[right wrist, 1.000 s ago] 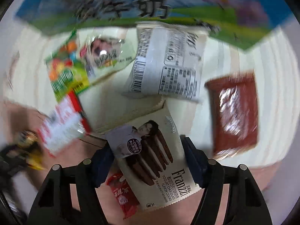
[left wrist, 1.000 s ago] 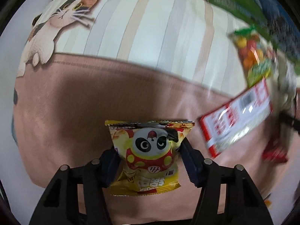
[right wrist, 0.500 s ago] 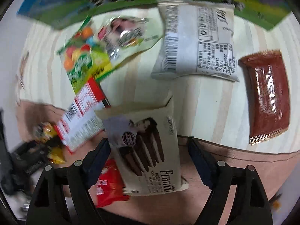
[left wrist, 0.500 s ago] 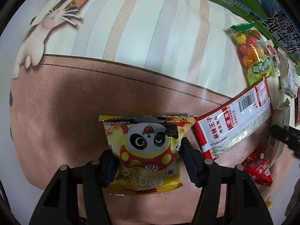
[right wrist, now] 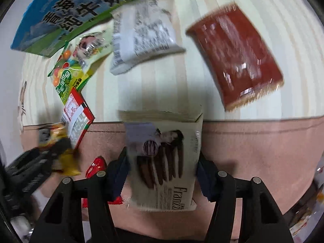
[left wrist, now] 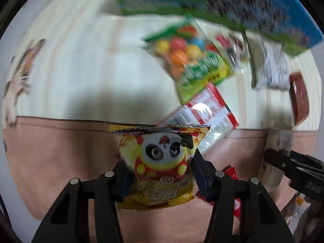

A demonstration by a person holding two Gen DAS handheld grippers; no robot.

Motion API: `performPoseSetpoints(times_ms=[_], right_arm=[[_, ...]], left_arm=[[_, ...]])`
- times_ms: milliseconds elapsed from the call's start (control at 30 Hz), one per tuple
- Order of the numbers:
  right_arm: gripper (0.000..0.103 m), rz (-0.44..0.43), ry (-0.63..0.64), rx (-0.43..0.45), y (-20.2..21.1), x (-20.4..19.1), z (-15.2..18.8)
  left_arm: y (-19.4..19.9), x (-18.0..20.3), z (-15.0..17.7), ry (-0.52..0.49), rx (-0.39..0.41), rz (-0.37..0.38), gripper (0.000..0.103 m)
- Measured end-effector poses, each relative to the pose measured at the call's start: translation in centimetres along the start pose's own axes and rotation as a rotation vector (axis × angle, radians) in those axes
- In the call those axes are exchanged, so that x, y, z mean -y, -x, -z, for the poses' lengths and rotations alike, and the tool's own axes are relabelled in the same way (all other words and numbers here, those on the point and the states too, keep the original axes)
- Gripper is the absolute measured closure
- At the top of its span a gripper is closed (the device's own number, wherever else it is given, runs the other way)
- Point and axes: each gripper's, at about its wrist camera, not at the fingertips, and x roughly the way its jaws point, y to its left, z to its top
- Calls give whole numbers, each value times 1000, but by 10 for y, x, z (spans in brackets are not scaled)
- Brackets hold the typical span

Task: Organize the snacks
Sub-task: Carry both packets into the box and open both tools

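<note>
My left gripper [left wrist: 160, 172] points down over the pink-brown band of the cloth. Its jaws are closing, and the pads squeeze a yellow panda snack bag [left wrist: 162, 156] from both sides. My right gripper [right wrist: 162, 170] also has closing jaws, with a cream Franzzi cookie packet [right wrist: 164, 151] between the pads, which touch its two edges. Each gripper shows in the other's view: the right gripper [left wrist: 293, 168] at the right edge, and the left gripper [right wrist: 30, 170] with the yellow bag at the left edge.
On the striped cream cloth lie a green candy bag [left wrist: 194, 60], a red-and-white packet [left wrist: 206, 111], a white packet [right wrist: 141, 34] and a dark red packet [right wrist: 237, 58]. A blue-green milk box [right wrist: 70, 12] lies behind them. A small red wrapper [right wrist: 97, 166] sits between the grippers.
The left gripper has carried the panda bag right, toward the pile and the right gripper. The right jaws widened, then narrowed onto the cookie packet, and that view has rolled.
</note>
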Motion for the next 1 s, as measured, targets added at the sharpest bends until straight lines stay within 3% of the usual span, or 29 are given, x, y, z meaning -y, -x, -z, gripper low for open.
performPoseSetpoints(times_ms=[100,233,300,367,400,500,633,800,1000], right_arm=[[24,0,5,6,5,7,1],[24,40,27,-15,2,5,16],[24,74,49,-1,-4,-2,25],[29,113,77,42,-5,-7,30],[39,133,95,68,-4,-9,34],[41,108,91,101,4,-8,43],[41,42,54,119,26,-5,48],[41,-86,51,210,87,-14,40],[41,-191,96,348,189,-36,-15]], left_arm=[[-6,13,0,-36,1,-27,48],[-9,21,3,-48,19,-32,48],[-9,26,7,-46,37,-44,55],[0,16,16,-37,59,-49,57],[5,15,22,-34,63,-51,59],[19,12,26,-26,75,-44,60],[59,4,20,1,102,8,60],[141,4,1,29,208,119,60],[233,12,-57,-12,318,211,60]])
